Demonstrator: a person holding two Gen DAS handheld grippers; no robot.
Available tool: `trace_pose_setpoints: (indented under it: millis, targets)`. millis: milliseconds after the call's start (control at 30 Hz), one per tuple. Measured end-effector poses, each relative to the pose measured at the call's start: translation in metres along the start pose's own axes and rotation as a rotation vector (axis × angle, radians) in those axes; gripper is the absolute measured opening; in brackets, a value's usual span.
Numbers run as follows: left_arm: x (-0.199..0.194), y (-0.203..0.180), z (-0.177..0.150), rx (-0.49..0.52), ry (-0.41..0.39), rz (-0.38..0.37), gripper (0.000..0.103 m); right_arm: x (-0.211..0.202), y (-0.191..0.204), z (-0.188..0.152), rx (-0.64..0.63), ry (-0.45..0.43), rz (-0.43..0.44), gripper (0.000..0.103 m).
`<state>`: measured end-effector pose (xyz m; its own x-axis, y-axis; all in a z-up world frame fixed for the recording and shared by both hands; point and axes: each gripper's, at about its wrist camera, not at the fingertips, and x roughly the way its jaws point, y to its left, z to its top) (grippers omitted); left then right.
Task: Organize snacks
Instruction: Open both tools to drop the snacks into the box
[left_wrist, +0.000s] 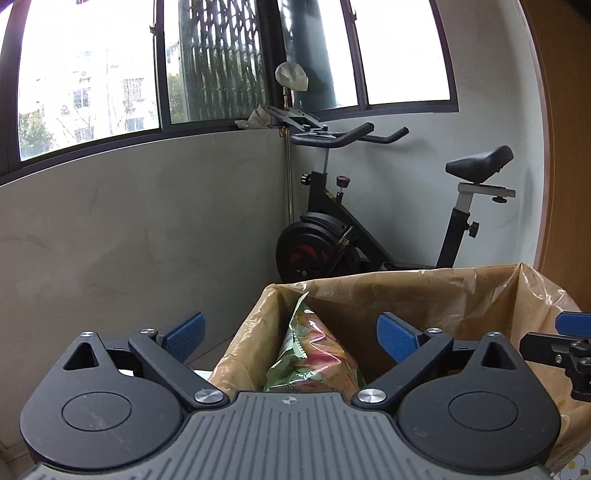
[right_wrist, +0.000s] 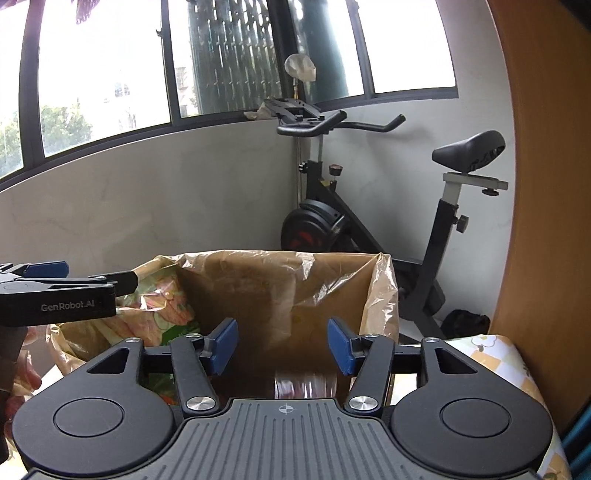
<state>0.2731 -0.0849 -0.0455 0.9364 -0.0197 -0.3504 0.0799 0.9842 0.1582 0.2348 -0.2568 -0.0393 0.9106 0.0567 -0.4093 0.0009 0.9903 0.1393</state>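
A cardboard box lined with clear plastic (left_wrist: 424, 295) stands ahead of both grippers; it also shows in the right wrist view (right_wrist: 280, 288). A green and pink snack bag (left_wrist: 314, 354) stands upright at the box's left side, between my left gripper's blue pads and not touching them. My left gripper (left_wrist: 290, 338) is open and empty. It also shows at the left edge of the right wrist view (right_wrist: 55, 280). My right gripper (right_wrist: 282, 345) is open and empty over the box, above a shiny red packet (right_wrist: 306, 384) inside. The snack bag also shows there (right_wrist: 162, 306).
A black exercise bike (left_wrist: 369, 229) stands in the corner behind the box, under dark-framed windows (left_wrist: 236, 62). A wooden panel (right_wrist: 546, 184) rises on the right. A patterned tablecloth (right_wrist: 509, 365) covers the surface at the right of the box.
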Motion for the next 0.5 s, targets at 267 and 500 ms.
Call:
trace_pose_setpoints:
  millis: [267,500]
  targets:
    - [-0.035,0.041,0.004,-0.088,-0.011,-0.064,0.100,-0.029,-0.008,-0.005,0.063,-0.017,0.014,0.055]
    - [-0.085,0.078,-0.006,-0.134,-0.022,-0.087,0.100,-0.070,-0.004,-0.028,0.090,-0.040,0.027,0.055]
